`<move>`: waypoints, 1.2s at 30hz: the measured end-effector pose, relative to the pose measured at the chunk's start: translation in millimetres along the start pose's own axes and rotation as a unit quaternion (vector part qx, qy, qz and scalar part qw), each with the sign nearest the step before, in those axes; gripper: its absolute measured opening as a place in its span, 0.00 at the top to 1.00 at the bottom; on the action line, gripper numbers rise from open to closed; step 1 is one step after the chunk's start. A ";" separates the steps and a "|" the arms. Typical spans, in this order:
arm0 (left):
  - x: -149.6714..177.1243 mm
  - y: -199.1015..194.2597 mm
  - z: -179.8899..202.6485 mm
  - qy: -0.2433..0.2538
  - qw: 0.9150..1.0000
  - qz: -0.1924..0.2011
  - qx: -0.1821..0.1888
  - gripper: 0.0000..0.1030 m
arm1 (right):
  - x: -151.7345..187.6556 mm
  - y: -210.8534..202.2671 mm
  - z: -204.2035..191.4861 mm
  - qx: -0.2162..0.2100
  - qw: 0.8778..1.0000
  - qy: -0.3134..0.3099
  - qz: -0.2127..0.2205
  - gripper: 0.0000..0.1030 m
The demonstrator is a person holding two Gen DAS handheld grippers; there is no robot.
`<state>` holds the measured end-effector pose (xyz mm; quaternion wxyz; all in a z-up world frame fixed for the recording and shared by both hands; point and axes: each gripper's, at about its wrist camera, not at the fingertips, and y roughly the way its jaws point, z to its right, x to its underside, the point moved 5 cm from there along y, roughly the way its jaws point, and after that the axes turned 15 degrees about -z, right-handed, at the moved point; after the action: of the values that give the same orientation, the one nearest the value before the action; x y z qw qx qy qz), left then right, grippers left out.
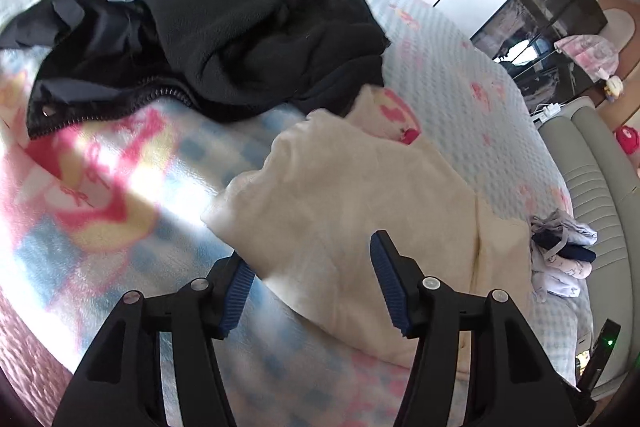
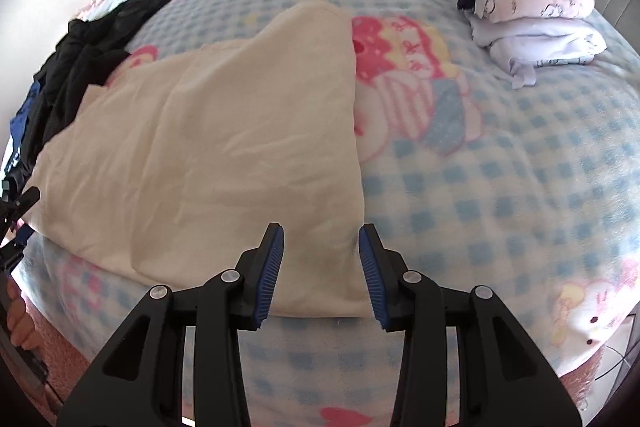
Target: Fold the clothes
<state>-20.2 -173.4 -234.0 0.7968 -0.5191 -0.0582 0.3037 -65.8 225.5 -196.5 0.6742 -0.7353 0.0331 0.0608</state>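
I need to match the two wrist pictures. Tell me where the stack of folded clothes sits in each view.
Left wrist: the stack of folded clothes is small at the right edge, beside the grey headboard.
Right wrist: the stack is larger, at upper right on the blanket.
Shared landmark: the cream garment, ahead of both tools.

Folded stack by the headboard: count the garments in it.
4 visible in the folded stack: pale blue on top, navy beneath, pink printed third, white at the bottom; thinner ones may be hidden between.
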 end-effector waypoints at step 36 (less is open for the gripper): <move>38.7 10.1 128.7 0.197 0.979 -0.042 0.017 0.91 | 10.3 -1.4 34.1 -0.035 0.999 0.020 -0.001 0.56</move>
<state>-45.7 -47.5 -192.8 0.8134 -0.5521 0.0834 0.1630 -56.9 259.9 -199.4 0.6472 -0.7597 0.0437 0.0465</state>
